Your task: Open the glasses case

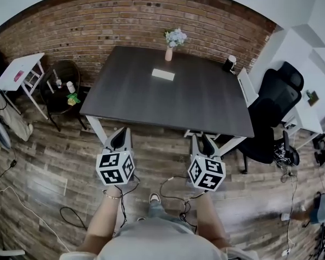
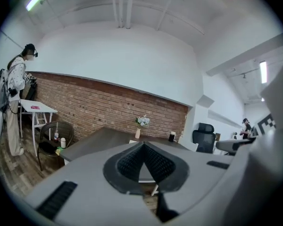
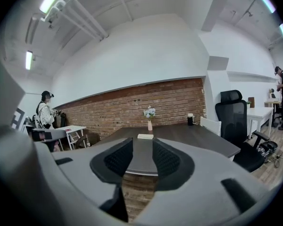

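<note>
Well back on the dark table (image 1: 206, 107) lies the glasses case (image 1: 163, 74), a pale flat slab. In the head view its long axis runs left to right, roughly along the table's far edge and slightly tilted. Just behind it stands a vase of flowers (image 1: 169, 52). A dark cup (image 1: 229, 64) sits near the far right corner, and a black office chair (image 1: 273, 107) stands off the right side. Only bare tabletop lies between the case and the near edge. Both claws hang short of the table, over the wooden floor (image 1: 43, 161). The left claw (image 1: 119, 137) has its tips pressed together on nothing. The right claw (image 1: 205, 144) stands apart, with nothing between its pads.
</note>
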`<action>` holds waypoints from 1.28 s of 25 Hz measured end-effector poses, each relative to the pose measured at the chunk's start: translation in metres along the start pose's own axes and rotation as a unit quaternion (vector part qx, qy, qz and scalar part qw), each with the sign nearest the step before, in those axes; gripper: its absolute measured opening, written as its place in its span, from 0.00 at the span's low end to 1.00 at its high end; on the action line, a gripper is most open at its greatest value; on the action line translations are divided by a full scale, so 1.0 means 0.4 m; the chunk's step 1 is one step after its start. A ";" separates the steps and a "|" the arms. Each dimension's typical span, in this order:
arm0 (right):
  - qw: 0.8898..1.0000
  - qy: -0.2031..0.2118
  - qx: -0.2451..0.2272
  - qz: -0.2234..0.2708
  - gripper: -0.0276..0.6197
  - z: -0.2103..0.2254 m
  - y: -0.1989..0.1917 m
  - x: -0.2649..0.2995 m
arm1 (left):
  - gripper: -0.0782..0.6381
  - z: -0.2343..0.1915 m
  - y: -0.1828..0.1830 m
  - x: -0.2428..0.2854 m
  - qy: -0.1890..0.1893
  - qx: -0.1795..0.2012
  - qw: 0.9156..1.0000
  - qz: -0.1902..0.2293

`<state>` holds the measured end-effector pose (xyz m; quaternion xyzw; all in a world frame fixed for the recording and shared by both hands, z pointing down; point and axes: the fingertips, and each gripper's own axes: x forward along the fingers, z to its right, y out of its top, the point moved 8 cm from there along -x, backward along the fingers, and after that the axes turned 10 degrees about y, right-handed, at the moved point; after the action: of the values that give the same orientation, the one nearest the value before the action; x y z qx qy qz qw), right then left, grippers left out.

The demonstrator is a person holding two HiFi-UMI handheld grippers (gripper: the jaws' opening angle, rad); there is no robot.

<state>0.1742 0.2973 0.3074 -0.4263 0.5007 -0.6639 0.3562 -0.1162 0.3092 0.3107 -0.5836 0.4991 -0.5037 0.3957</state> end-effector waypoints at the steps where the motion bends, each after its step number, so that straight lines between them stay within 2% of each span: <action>1: 1.000 0.002 0.000 0.002 0.25 0.010 0.011 0.025 | 0.11 0.002 0.011 0.024 0.002 0.001 1.000 0.004; 14: 1.000 0.024 -0.012 0.009 0.24 0.157 0.117 0.282 | 0.11 0.065 0.097 0.302 0.021 0.001 0.999 0.025; 25: 1.000 0.022 0.012 -0.009 0.23 0.249 0.100 0.417 | 0.11 0.050 0.057 0.443 0.042 0.006 0.999 -0.015; 32: 1.000 0.009 0.009 -0.021 0.23 0.275 0.084 0.539 | 0.11 0.027 0.037 0.590 0.030 0.000 0.999 -0.022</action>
<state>0.1945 0.0552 0.3348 -0.4274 0.4884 -0.6798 0.3417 -0.1097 0.0744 0.3400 -0.5794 0.4976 -0.5295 0.3692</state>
